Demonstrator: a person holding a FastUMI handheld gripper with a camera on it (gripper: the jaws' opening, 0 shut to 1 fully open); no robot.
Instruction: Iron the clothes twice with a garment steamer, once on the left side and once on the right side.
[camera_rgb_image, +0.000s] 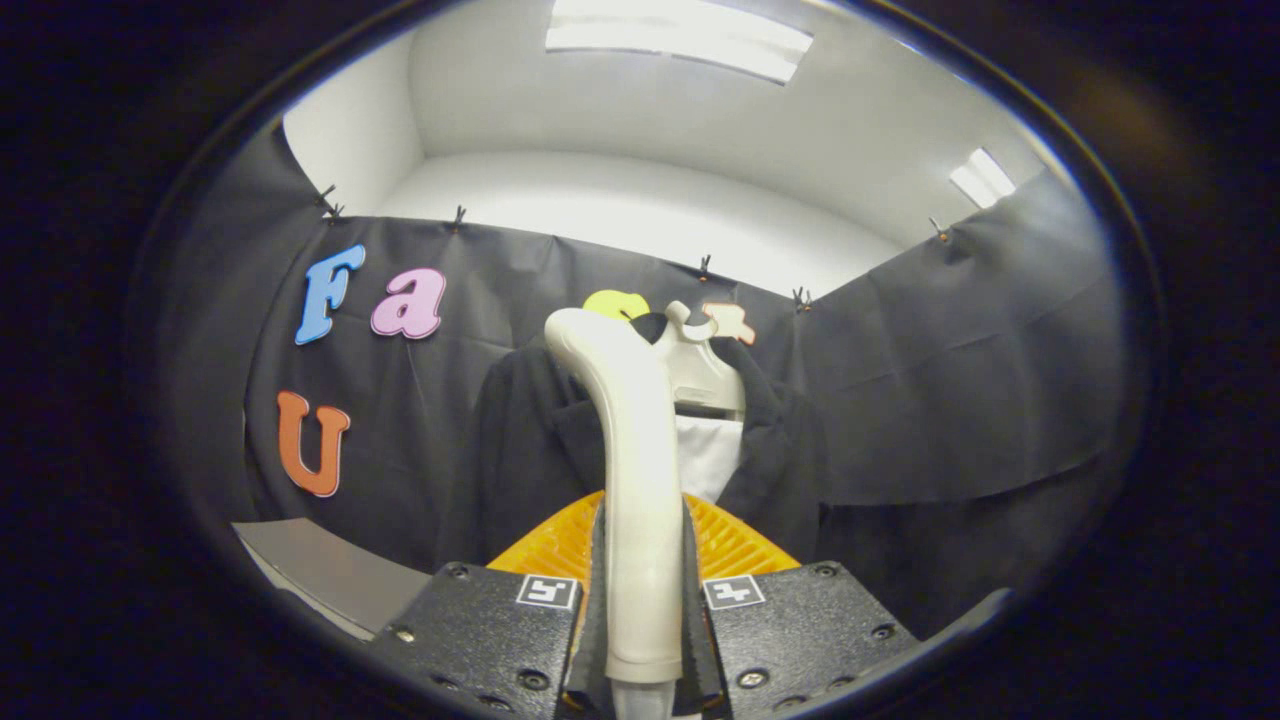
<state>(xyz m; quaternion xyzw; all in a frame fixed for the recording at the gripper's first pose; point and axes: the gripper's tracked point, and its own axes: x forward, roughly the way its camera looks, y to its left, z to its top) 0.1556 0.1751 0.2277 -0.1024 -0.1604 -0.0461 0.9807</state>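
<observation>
A cream garment steamer (632, 440) stands upright between my fingers, its handle rising and bending to the left at the top. My gripper (643, 600) is shut on the steamer's handle, one finger pressing each side. Just beyond the steamer hangs a dark jacket (520, 450) on a pale hanger (700, 370), with a white lining or shirt (708, 455) showing at its open front. The steamer's head is about level with the jacket's collar. An orange ribbed part (735, 545) shows behind the fingers, low in front of the jacket.
Black cloth walls (960, 380) close the booth behind and to the right of the jacket. A grey table corner (330, 575) lies low to the left. Above the cloth are a white wall and ceiling lights (680, 40).
</observation>
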